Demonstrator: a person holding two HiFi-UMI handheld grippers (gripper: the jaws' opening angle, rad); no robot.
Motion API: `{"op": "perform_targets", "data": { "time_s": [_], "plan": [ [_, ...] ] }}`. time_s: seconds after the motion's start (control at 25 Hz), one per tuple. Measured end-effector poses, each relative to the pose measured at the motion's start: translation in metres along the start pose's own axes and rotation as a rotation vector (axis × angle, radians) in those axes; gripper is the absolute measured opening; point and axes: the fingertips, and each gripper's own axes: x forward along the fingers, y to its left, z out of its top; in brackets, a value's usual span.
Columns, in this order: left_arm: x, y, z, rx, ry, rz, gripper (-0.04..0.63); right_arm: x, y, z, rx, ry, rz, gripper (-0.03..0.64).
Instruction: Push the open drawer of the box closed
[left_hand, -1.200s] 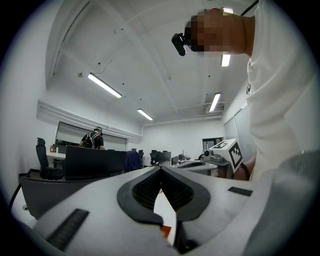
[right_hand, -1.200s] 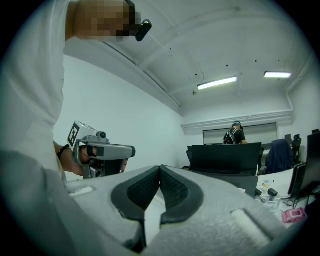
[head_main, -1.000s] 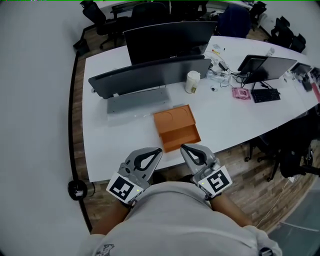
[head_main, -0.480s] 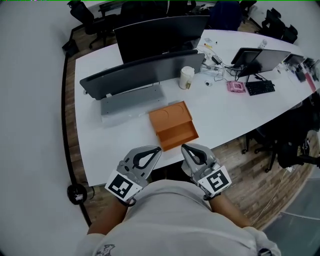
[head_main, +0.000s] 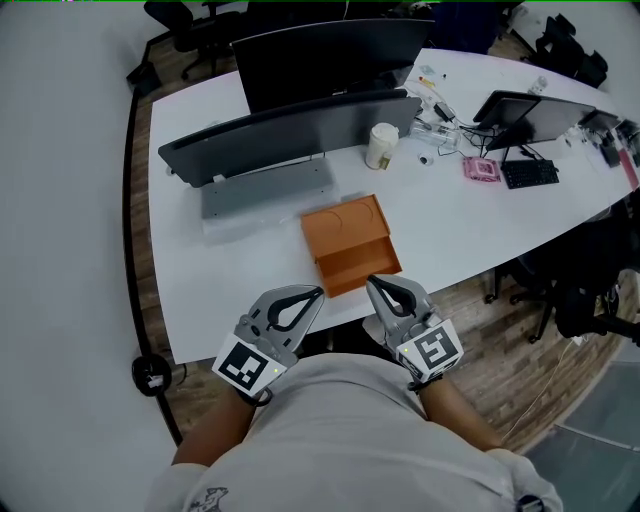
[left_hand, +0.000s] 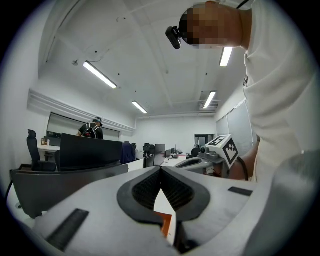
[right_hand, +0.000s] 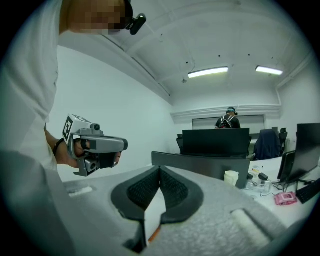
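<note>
White office counter (head_main: 230, 270) carrying the orange box (head_main: 345, 228), its drawer (head_main: 358, 268) still drawn out toward 6 o'clock. Left gripper (head_main: 318, 293) and right gripper (head_main: 370, 283) hover at the drawer's 6 o'clock, apparently short of contact, fingers (left_hand: 145, 188) pressed together and empty; the push is not yet begun

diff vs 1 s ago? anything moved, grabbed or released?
The left claw and right claw both edged slightly nearer the orange box. In the head view the right claw's tip now sits by the near corner of the drawer; contact is unclear. Nothing was taken hold of or let go. Unchanged: both claws shut and empty, drawer still pulled out, box in place on the table.
</note>
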Motion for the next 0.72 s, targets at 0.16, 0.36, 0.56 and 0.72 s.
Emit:
{"op": "perform_targets", "data": {
  "time_s": [0.16,0.36,0.56,0.72],
  "plan": [
    [0.008,0.011,-0.014,-0.015,0.015,0.010,-0.002,0.007,-0.015,-0.021,0.013,0.041,-0.012,0.002],
    [0.020,0.020,-0.037,-0.022,0.058,0.007,-0.002,0.014,-0.030,-0.050,0.037,0.110,-0.022,0.003],
    [0.035,0.021,-0.065,-0.021,0.109,-0.014,-0.002,0.020,-0.043,-0.075,0.064,0.169,-0.037,0.003],
    [0.040,0.025,-0.087,-0.014,0.133,-0.018,-0.002,0.020,-0.052,-0.097,0.089,0.205,-0.052,0.003]
  ]
}}
